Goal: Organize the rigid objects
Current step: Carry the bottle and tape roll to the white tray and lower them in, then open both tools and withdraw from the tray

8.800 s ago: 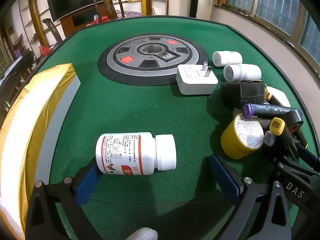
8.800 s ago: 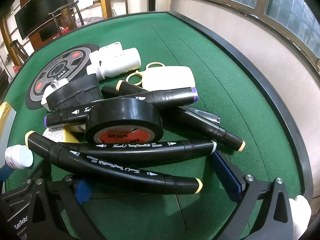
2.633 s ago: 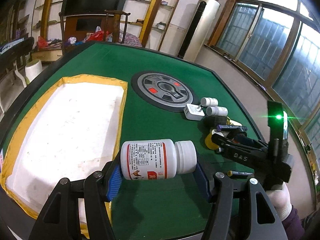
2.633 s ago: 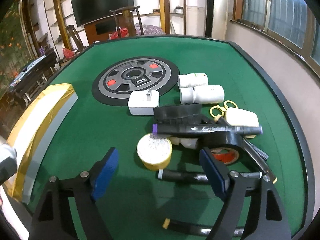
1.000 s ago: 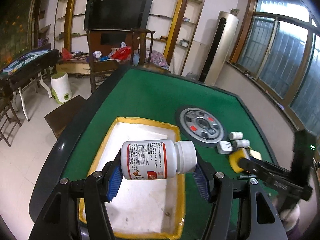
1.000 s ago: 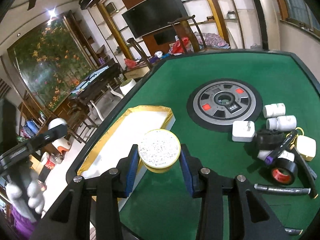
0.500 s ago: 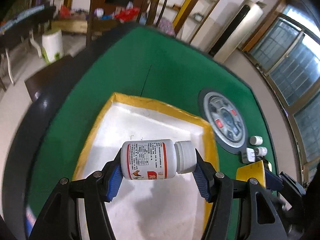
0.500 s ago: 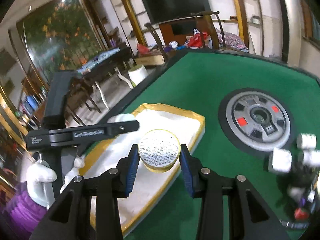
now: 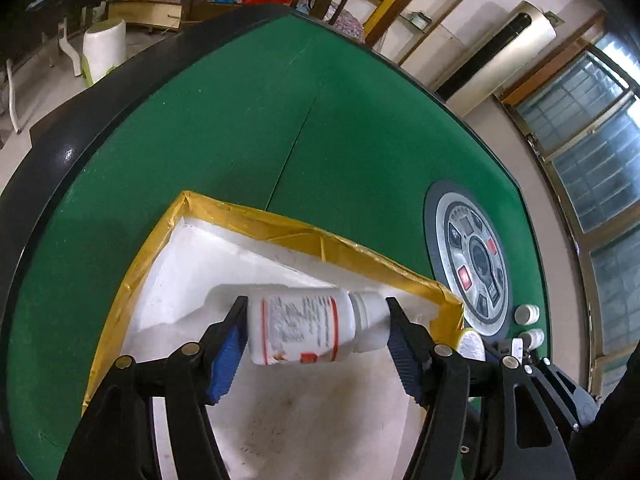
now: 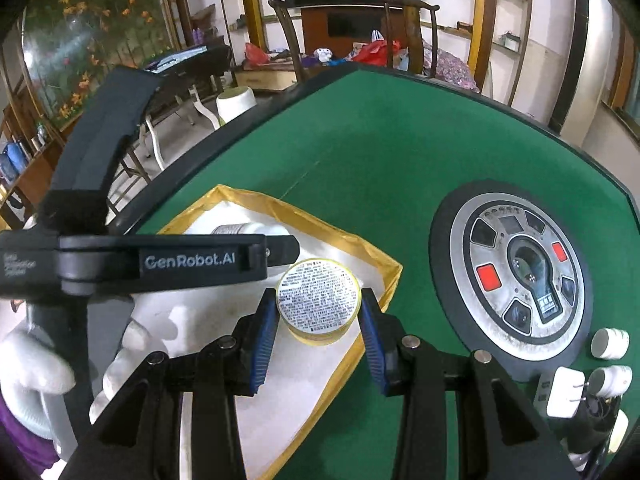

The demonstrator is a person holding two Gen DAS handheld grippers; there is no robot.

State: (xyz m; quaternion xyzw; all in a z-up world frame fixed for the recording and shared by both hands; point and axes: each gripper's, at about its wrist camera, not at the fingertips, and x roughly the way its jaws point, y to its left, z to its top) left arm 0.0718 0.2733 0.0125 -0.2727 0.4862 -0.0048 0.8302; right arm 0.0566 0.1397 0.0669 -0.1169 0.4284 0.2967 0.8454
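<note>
Both grippers have travelled from the cluttered side of the counter to the yellow-rimmed white tray (image 9: 256, 222) since a second ago, each bringing its load. Half a second back the white pill bottle (image 9: 308, 330) lay level between the pads; it now tilts, its cap end higher, blurred, over the tray's white floor near the far right corner. Around it the left gripper (image 9: 316, 344) has its jaws opening — the bottle lies between the blue pads, touching them at most lightly, and I cannot tell whether they press on it. In the right wrist view the yellow round tin (image 10: 318, 302) sits clamped between the blue pads of the right gripper (image 10: 318, 334), its printed silver face turned to the camera, hanging over the tray's right rim (image 10: 384, 280). Beside it to the left the black body of the left gripper (image 10: 160, 262) crosses the view, held by a white-gloved hand (image 10: 36, 364). Beyond the tray the green counter (image 10: 360, 152) carries a round grey dial panel (image 10: 516, 280) — and, past it at the lower right, two small white bottles (image 10: 610, 344) and a white plug adapter (image 10: 560, 394) close together.
</note>
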